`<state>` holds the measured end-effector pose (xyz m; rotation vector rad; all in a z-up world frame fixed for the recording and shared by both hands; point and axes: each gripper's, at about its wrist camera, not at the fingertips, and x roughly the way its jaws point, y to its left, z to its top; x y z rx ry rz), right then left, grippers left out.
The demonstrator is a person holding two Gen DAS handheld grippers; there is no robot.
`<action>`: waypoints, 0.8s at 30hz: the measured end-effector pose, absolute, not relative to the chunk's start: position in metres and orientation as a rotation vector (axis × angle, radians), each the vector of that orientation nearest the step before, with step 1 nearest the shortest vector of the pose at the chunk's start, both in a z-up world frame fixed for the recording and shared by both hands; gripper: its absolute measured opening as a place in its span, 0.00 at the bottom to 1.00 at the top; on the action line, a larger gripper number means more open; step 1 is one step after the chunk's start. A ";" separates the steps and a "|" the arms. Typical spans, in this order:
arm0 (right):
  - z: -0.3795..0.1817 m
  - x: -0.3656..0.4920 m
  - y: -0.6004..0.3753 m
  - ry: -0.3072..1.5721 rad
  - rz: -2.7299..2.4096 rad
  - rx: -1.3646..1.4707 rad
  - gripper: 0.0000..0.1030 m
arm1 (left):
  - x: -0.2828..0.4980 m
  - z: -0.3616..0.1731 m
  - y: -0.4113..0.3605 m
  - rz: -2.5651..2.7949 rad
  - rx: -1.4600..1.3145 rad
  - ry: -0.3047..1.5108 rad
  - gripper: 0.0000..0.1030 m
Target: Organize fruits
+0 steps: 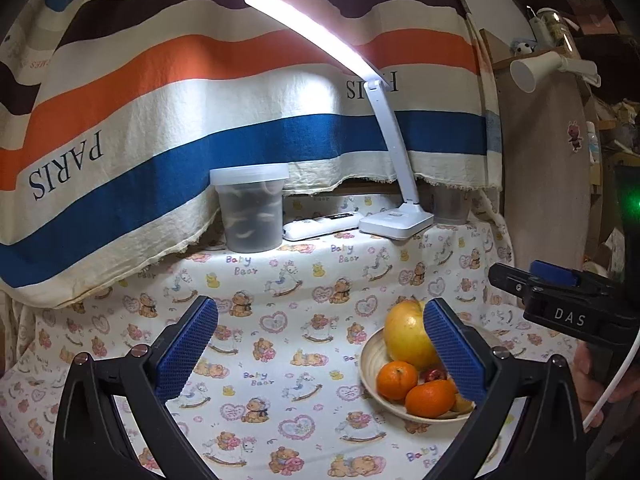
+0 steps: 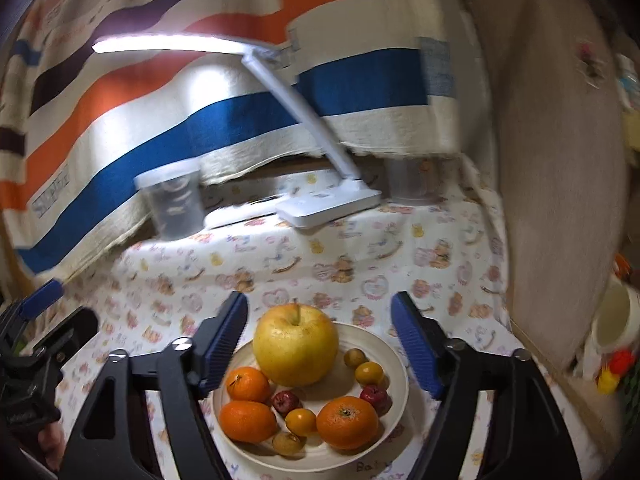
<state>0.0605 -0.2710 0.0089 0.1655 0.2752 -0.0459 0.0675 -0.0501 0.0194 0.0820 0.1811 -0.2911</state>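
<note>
A cream plate (image 2: pixel 394 364) on the bear-print tablecloth holds a big yellow apple (image 2: pixel 295 344), three oranges (image 2: pixel 347 422), two small red fruits (image 2: pixel 374 395) and several small yellow fruits (image 2: pixel 369 373). My right gripper (image 2: pixel 320 344) is open and empty, hovering just above the plate with the apple between its blue pads. My left gripper (image 1: pixel 320 350) is open and empty to the left of the plate (image 1: pixel 370 354); its right pad hides part of the apple (image 1: pixel 406 338). The right gripper (image 1: pixel 560 300) shows at the right edge of the left wrist view.
A lit white desk lamp (image 1: pixel 394 220) stands at the back. A lidded plastic tub (image 1: pixel 250 208), a white remote-like bar (image 1: pixel 322 226) and a clear cup (image 1: pixel 450 208) stand beside it. A striped cloth (image 1: pixel 160 100) hangs behind. A beige board (image 2: pixel 560 160) stands at the right.
</note>
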 end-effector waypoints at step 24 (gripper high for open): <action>-0.021 0.071 -0.237 0.261 -0.071 0.005 0.99 | 0.093 -0.019 -0.031 -0.188 0.036 0.275 0.99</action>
